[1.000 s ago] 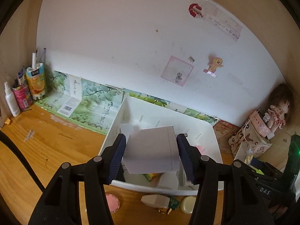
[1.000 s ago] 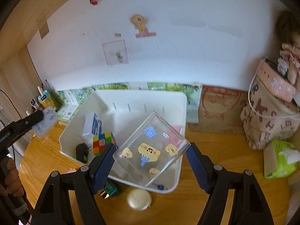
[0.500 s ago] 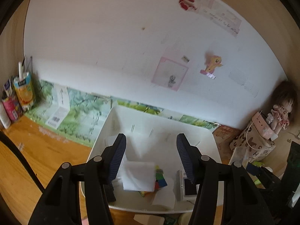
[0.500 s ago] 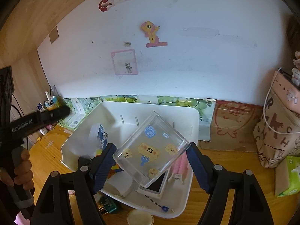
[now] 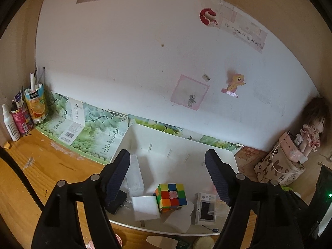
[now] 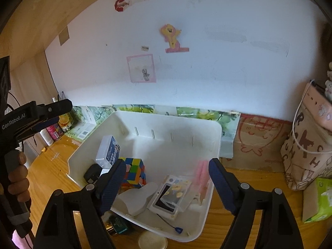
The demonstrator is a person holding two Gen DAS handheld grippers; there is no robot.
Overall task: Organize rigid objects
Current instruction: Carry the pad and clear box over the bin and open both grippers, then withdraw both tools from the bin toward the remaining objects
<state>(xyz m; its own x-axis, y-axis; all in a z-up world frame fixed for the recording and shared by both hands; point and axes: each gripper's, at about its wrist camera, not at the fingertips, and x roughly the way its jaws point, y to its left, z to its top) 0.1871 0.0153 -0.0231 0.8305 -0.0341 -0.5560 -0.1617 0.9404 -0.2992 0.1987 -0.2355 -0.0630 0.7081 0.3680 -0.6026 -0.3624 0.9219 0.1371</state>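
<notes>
Right wrist view: both grippers, right (image 6: 167,184) and left (image 5: 167,178), have just opened, empty, above the white bin (image 6: 215,143); small items (image 6: 152,239) remain just nearer.

My left gripper (image 5: 167,176) over white bin (image 5: 232,159), lower centre of frame; jaws just been opening, nothing between them. Below in bin: colour cube (image 5: 171,195), white block (image 5: 145,207) left of it, small white device (image 5: 205,208) right.
</notes>
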